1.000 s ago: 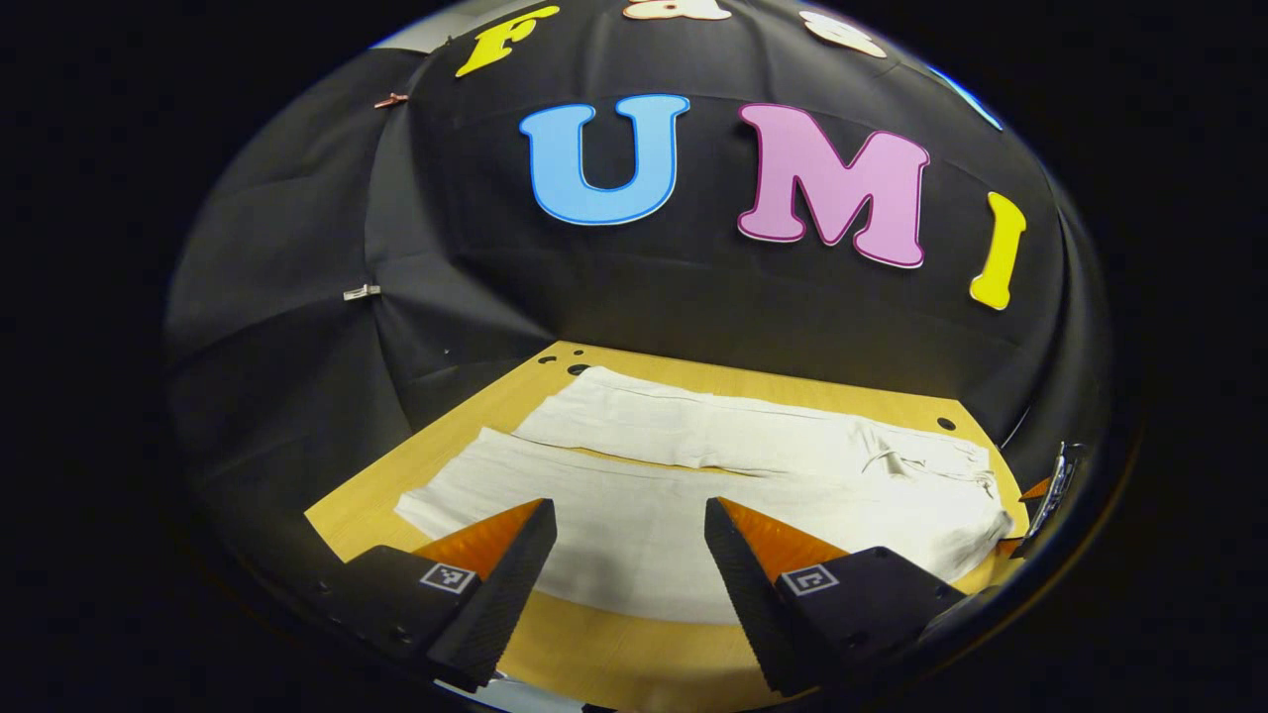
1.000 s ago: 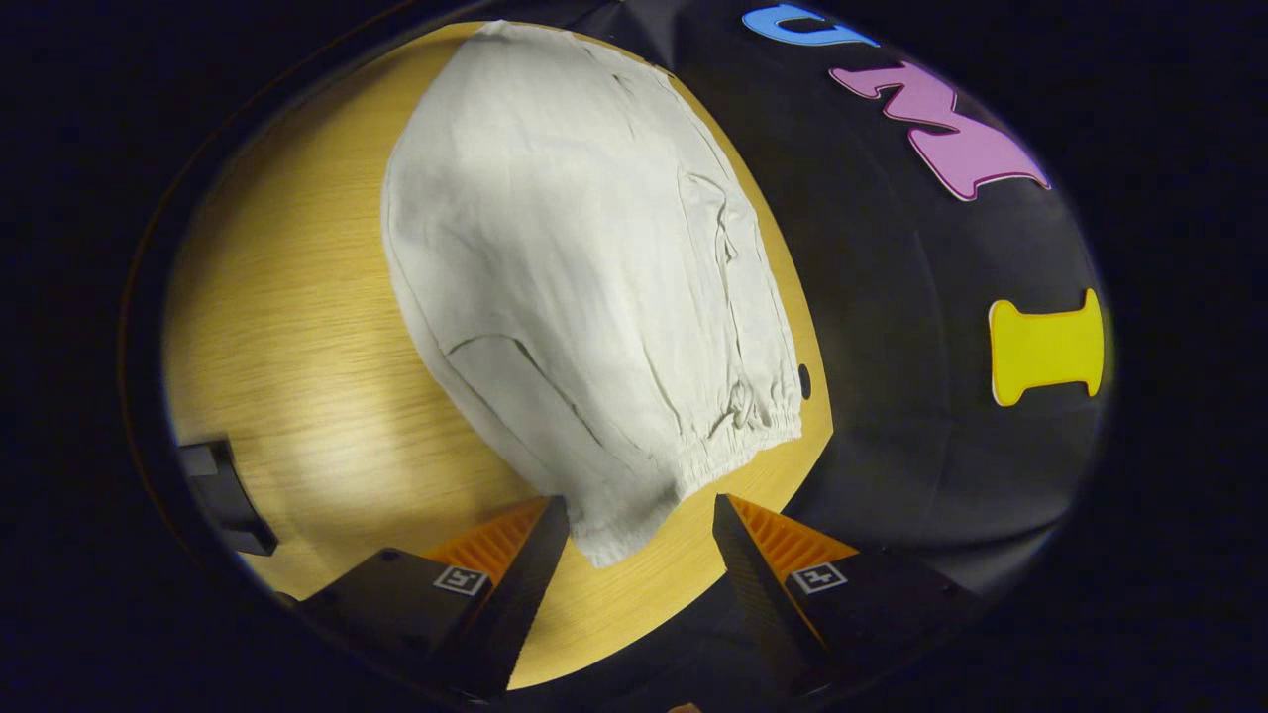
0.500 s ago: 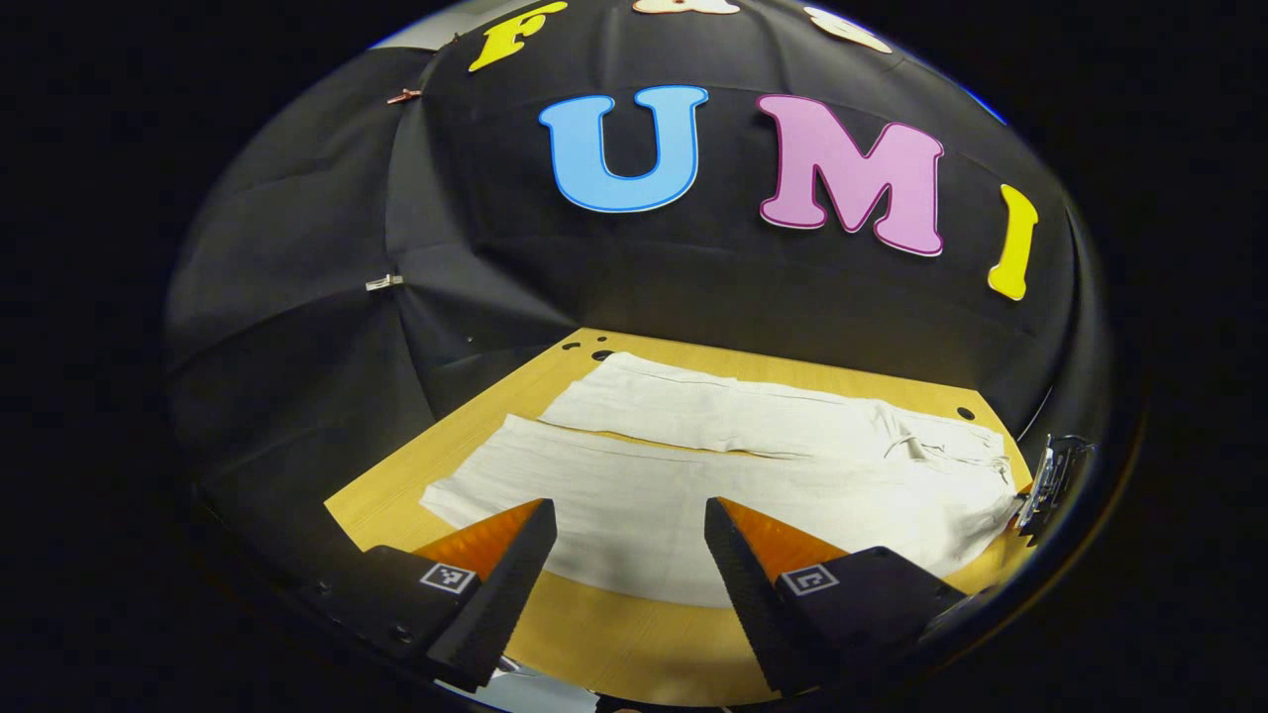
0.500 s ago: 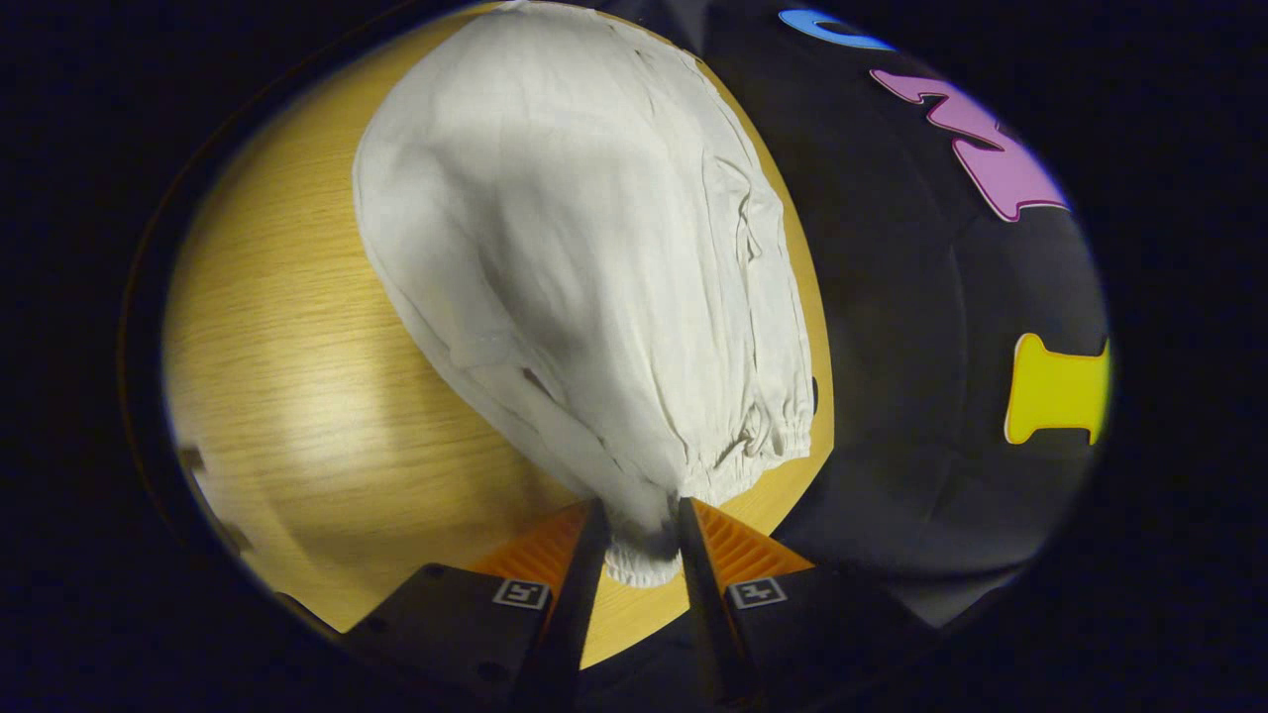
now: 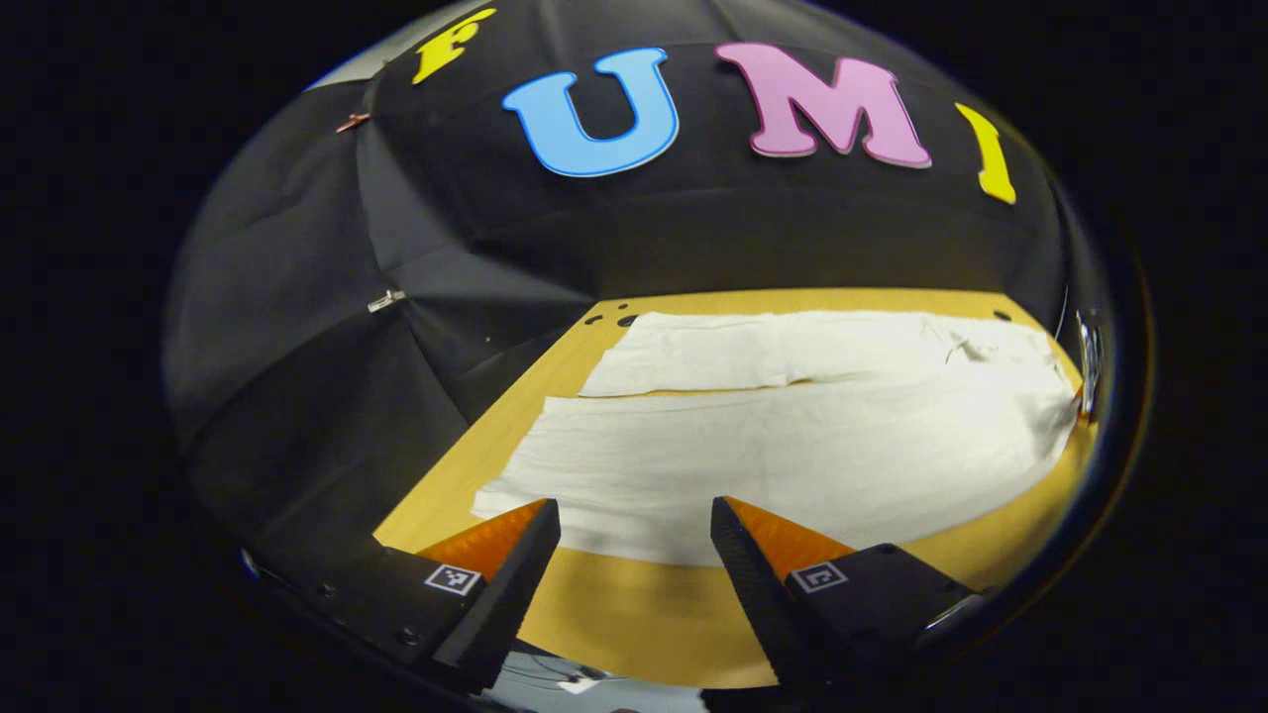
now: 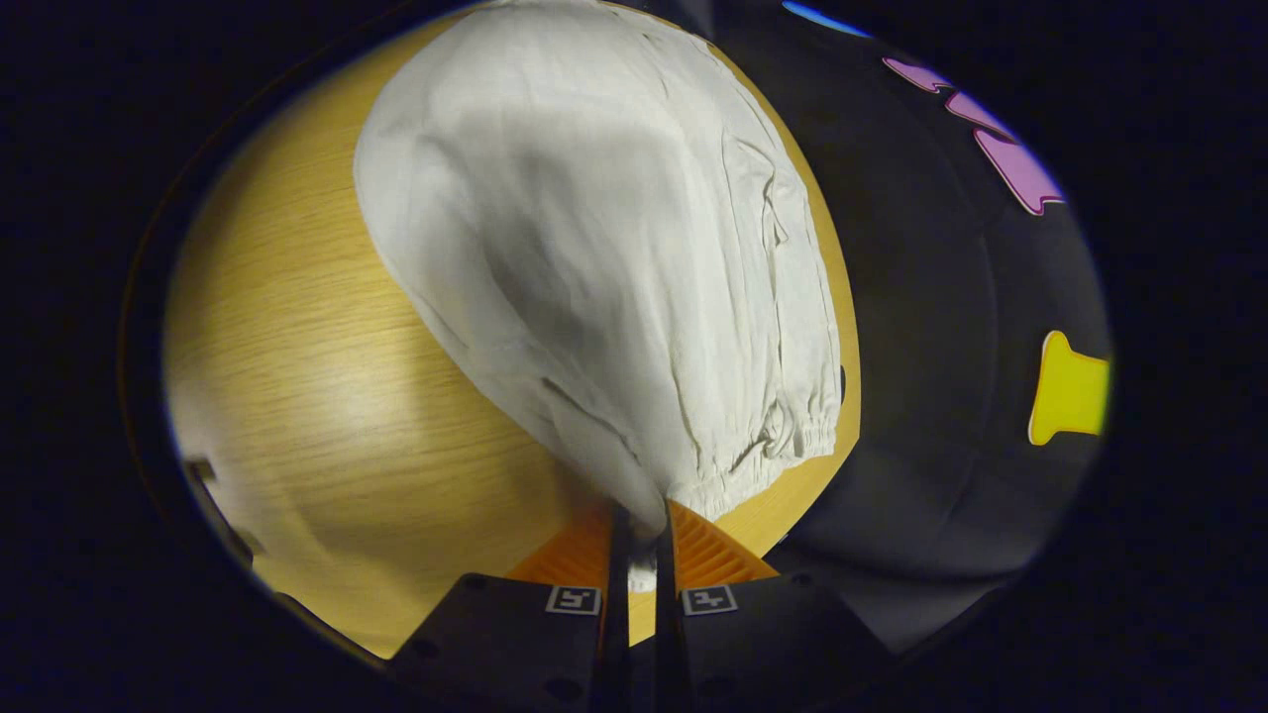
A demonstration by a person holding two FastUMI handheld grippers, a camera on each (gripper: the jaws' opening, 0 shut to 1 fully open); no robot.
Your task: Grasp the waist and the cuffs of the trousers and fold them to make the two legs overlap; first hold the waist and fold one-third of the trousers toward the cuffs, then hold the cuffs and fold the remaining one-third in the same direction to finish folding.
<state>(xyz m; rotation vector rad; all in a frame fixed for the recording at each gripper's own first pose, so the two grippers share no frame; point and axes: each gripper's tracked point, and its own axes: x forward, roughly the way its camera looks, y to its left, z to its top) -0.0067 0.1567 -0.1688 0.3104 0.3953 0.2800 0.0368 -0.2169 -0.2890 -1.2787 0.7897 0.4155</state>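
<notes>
White trousers [image 5: 792, 436] lie flat on the wooden table [image 5: 634, 614], both legs side by side with the cuffs to the left and the waist to the right in the left gripper view. My left gripper [image 5: 634, 540] hovers open above the near leg's edge, nothing between its fingers. In the right gripper view the trousers [image 6: 594, 257] stretch away from me, and my right gripper [image 6: 636, 540] is shut on the near corner of the elastic waist [image 6: 763, 465], pulling the cloth taut toward its fingers.
The booth's black cloth wall [image 5: 416, 327] rises right behind the table's far and left edges. Small holes [image 5: 624, 320] mark the table's far left corner. Bare wood [image 6: 297, 376] spreads left of the trousers in the right gripper view.
My right gripper closed from open onto the waist corner and the cloth tightened. My left gripper stayed open and tilted down, bringing the near leg closer.
</notes>
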